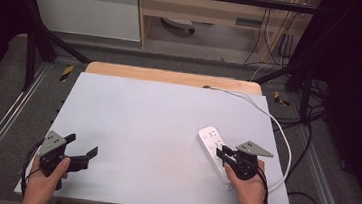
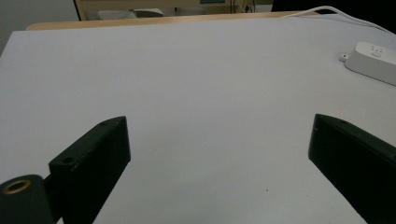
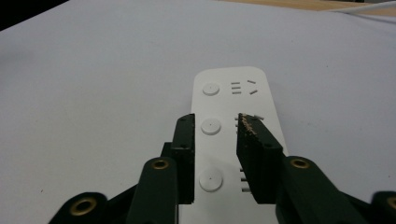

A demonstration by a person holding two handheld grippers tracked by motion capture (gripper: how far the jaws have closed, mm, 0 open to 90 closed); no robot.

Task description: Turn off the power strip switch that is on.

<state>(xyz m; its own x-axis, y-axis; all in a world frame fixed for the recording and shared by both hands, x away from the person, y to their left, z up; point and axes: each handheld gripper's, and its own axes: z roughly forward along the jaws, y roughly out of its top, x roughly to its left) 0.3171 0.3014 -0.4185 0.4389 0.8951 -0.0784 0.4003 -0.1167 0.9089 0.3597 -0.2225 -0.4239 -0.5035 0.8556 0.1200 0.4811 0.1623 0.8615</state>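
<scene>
Here the power strip (image 1: 214, 153) lies flat on the white counter (image 1: 141, 128), toward its right near side, long axis running diagonally from far-left to near-right. Its white cable (image 1: 267, 120) loops off the right edge and back to the far edge of the counter. The right gripper (image 1: 225, 153) hovers over the strip's near half, held by the right hand (image 1: 248, 186). In the right gripper view its jaws stand a little apart (a narrow gap), one on each side of the row of round buttons (image 3: 210, 126), and nothing is pinched between them; whether the tips touch the strip's top I cannot tell.

The left gripper (image 1: 83, 145) sits at the near left corner of the counter, well apart from the strip, in the left hand (image 1: 43, 184). Its jaws are spread wide over bare counter, with nothing between them. In the left gripper view the strip's end (image 2: 373, 60) shows far off at the upper right.
</scene>
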